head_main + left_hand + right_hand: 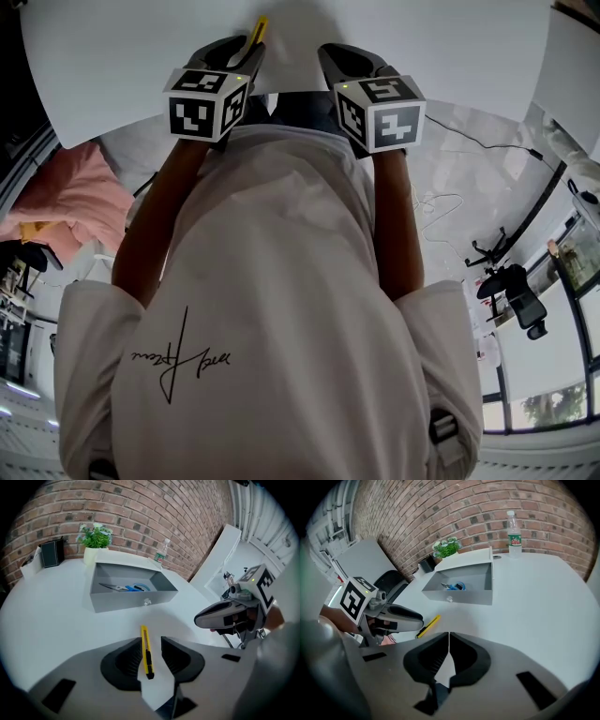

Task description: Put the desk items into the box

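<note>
A box is set on the table, well ahead of both grippers, with its open side turned upward. Scissors are laid inside it, with a second small item just beside them on the right. A potted plant is placed behind the box's left far corner, near the brick wall; a holder is stood to the left of the plant. A water bottle is stood behind the box on the right. A utility knife is laid on the table before the box, between the parted jaws of the left gripper. The right gripper is held to the right, jaws together, nothing between.
</note>
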### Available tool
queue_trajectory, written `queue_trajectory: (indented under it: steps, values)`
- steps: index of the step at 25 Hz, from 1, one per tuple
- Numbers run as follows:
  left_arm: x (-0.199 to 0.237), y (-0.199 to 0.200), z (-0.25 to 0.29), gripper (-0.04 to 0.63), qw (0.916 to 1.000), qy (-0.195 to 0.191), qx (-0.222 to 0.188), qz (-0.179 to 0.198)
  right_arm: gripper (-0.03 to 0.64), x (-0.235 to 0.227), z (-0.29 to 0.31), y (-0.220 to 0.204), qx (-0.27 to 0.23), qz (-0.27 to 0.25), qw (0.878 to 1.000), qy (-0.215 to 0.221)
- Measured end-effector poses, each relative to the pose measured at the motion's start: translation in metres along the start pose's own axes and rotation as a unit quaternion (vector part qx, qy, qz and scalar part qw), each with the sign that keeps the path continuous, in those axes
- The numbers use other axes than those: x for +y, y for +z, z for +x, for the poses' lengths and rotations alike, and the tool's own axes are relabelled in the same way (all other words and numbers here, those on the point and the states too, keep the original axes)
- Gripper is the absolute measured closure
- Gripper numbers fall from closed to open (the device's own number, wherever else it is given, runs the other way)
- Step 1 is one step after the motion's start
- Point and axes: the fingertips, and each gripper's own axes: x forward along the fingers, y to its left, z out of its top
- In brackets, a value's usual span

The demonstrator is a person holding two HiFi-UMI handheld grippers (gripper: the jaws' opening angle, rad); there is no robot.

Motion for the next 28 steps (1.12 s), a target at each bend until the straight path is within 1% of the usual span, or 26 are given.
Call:
queue_trajectory:
  steps: [3, 13, 17, 22, 26, 28]
  values:
    - [0.004, -0.004, 0.007, 0.460, 0.9999, 0.010, 0.012, 0.001, 0.586, 0.002, 0.003, -0.001, 0.003, 0.000, 1.000, 0.007]
    - [0.009, -0.020, 0.020, 0.460, 0.9982, 0.034, 0.049, 0.000, 0.586, 0.004, 0.007, -0.004, 0.006, 0.001, 1.000, 0.025]
    - [0.010, -0.021, 0.022, 0.460, 0.9968, 0.053, 0.055, 0.023, 0.586, 0.000, 0.005, -0.004, 0.008, 0.002, 1.000, 0.027]
    - [0.015, -0.022, 0.021, 0.487, 0.9966, 0.063, 0.050, 0.018, 0.586, 0.000, 0.007, -0.003, 0.007, 0.000, 1.000, 0.029]
    - [0.019, -0.022, 0.021, 0.531, 0.9956, 0.074, 0.049, 0.028, 0.586, 0.001, 0.008, -0.001, 0.006, -0.001, 1.000, 0.031]
    - [0.020, -0.021, 0.022, 0.531, 0.9956, 0.074, 0.049, 0.030, 0.586, 0.001, 0.008, -0.001, 0.007, -0.002, 0.999, 0.032]
